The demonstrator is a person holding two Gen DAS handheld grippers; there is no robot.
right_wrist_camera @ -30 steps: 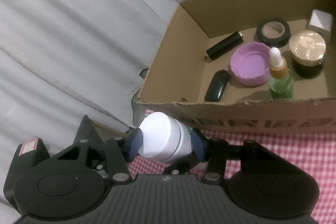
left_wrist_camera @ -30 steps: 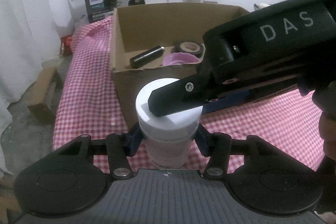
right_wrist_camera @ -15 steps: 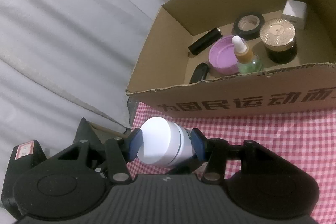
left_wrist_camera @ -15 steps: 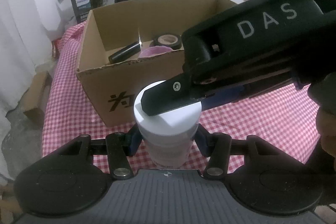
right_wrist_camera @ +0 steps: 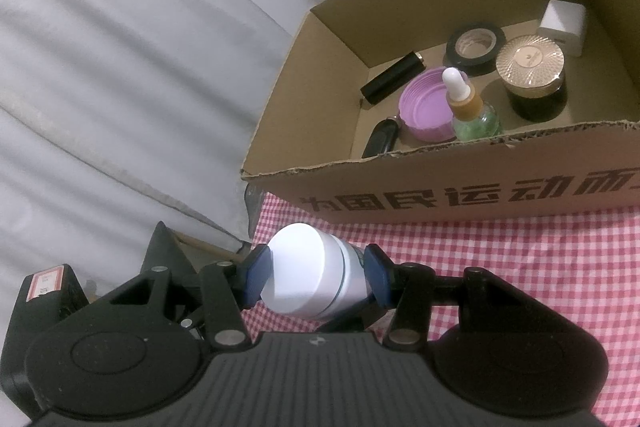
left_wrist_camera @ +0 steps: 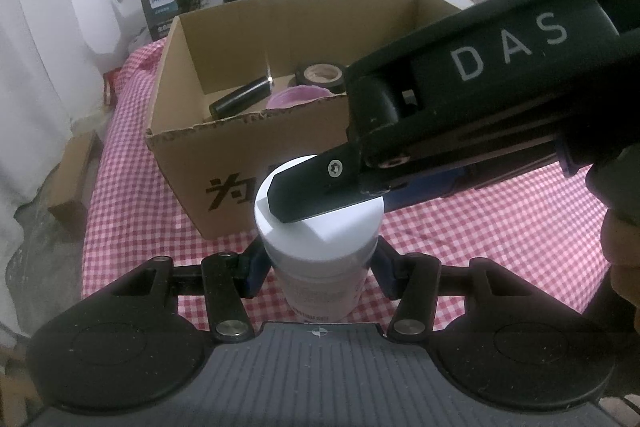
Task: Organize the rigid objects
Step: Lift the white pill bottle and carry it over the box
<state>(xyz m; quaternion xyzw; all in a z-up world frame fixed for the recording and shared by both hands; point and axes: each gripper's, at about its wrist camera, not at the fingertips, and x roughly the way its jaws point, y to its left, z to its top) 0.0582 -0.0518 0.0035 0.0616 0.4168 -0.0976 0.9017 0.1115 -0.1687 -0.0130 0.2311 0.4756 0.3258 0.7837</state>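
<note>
Gripping one white jar (left_wrist_camera: pixel 320 227) from two sides, left gripper (left_wrist_camera: pixel 318 269) fingers pinch its body while right gripper (right_wrist_camera: pixel 314 277) fingers clamp its lid, above the checkered tabletop (left_wrist_camera: pixel 480 239) before the cardboard box (right_wrist_camera: pixel 460 183); uneven pulling could twist it loose.

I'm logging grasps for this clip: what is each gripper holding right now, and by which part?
Both hold one white jar. The left gripper clamps its body just under the lid; the right gripper clamps the lid by its sides.
</note>
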